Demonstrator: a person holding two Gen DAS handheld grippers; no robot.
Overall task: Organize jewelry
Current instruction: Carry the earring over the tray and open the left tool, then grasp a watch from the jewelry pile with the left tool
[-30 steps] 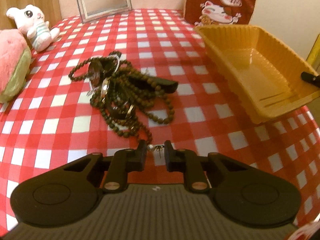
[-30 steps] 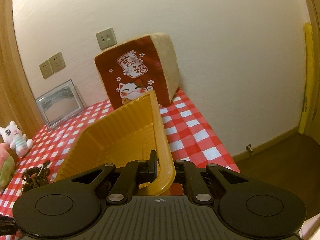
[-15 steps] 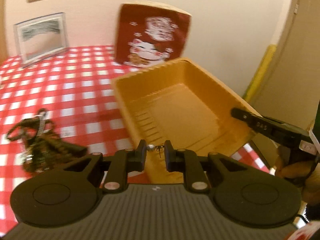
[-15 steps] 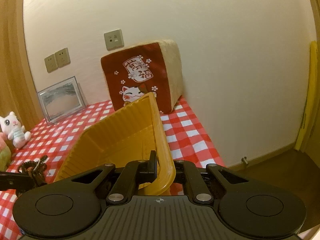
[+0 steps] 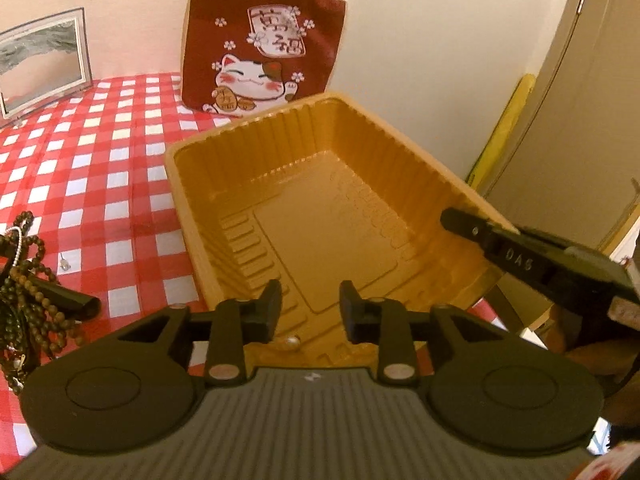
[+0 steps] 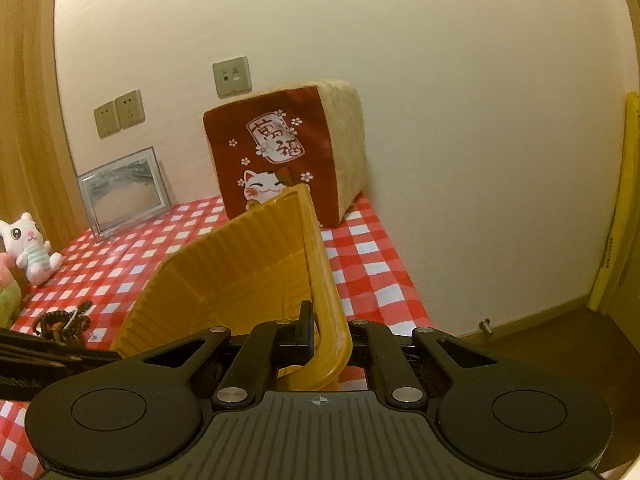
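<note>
The left gripper (image 5: 308,306) is hanging spread over the yellow tray (image 5: 192,208), lower centre, where what looks like a pearl earring (image 5: 293,341) is lying. The right gripper (image 6: 330,334) is pinching the tray's rim. Beads (image 5: 28,292) are lying at left.

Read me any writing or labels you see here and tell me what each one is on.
"DAS": raised letters on the black finger of the right tongs, which are clamped on the yellow tray's rim.
"萬福": two characters, somewhat blurred, in the white plaque on the red lucky-cat cushion.
Small mark on the coin the cat holds: too blurred to read.
Nothing else legible.
</note>
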